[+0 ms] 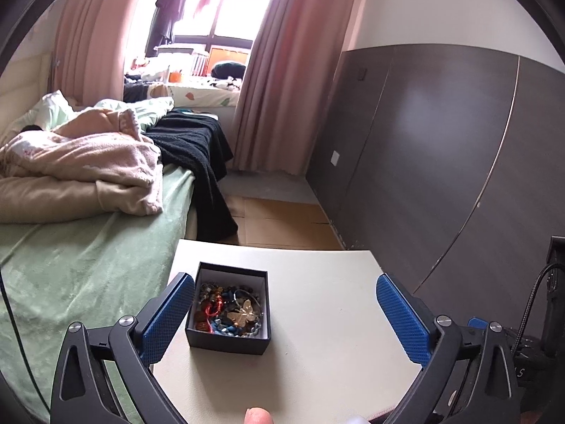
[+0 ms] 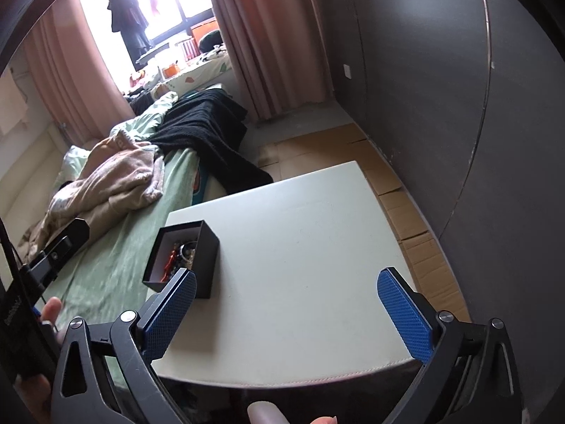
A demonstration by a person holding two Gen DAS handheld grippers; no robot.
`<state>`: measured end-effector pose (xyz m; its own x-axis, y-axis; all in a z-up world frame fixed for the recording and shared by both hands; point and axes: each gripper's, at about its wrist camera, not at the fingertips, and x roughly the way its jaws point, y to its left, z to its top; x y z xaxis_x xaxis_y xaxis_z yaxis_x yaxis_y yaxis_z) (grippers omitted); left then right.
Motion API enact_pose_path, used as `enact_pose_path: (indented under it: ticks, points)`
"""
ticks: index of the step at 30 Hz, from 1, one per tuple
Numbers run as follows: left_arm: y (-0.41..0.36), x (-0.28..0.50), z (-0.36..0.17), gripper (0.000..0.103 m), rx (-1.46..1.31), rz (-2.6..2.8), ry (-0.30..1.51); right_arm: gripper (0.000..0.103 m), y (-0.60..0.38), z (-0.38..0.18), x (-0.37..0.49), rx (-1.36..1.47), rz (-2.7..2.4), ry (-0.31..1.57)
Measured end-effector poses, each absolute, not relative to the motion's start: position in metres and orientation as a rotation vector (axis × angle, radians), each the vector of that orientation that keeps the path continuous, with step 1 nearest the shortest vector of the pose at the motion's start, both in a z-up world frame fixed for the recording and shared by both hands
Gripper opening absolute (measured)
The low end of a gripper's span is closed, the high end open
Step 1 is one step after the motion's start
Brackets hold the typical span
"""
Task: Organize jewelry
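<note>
A small black box (image 1: 229, 341) sits on the left part of a white table (image 1: 317, 318). It holds a tangle of jewelry (image 1: 229, 312): beads, a red cord, a gold butterfly piece and a metal ring. My left gripper (image 1: 284, 318) is open and empty above the table, its left finger just beside the box. In the right wrist view the same box (image 2: 204, 265) stands near the table's (image 2: 300, 265) left edge. My right gripper (image 2: 286, 311) is open and empty, its left finger overlapping the box's near corner.
A bed with a green sheet (image 1: 77, 265), pink blankets (image 1: 81, 162) and a black throw (image 1: 197, 148) runs along the table's left side. A dark panelled wall (image 1: 441, 159) stands to the right. Cardboard (image 2: 406, 194) covers the floor beyond the table.
</note>
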<state>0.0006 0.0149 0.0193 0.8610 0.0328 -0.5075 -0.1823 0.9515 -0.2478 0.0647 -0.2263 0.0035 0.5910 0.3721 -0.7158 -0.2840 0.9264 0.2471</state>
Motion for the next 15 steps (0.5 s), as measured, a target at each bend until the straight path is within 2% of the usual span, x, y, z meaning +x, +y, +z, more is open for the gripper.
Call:
enact_pose_path:
  ticks: [15]
  points:
    - [0.0, 0.001, 0.016, 0.102, -0.263, 0.134, 0.53, 0.103, -0.233, -0.003, 0.062, 0.086, 0.368, 0.872]
